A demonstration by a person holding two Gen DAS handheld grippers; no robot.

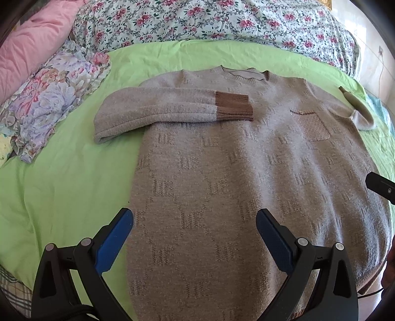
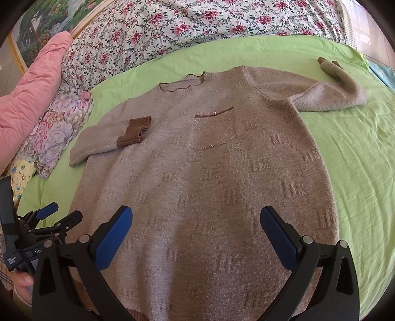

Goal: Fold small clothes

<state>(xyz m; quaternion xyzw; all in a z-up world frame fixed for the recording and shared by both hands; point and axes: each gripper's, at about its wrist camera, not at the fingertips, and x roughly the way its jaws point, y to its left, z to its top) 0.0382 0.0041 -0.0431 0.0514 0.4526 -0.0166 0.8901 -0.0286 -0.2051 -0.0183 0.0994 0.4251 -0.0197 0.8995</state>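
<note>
Lying flat, sweater (image 2: 202, 177), green sheet (image 2: 358, 153), floral quilt (image 2: 172, 27) behind

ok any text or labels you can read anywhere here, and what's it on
"Gen": white letters, cut off, on the black body of the left gripper, seen in the right wrist view.
A small white label lower on that same body: too small and tilted to read.
Sweater, its pocket, green sheet, floral quilt: no text visible.
Framed picture: a landscape, no words legible.
</note>
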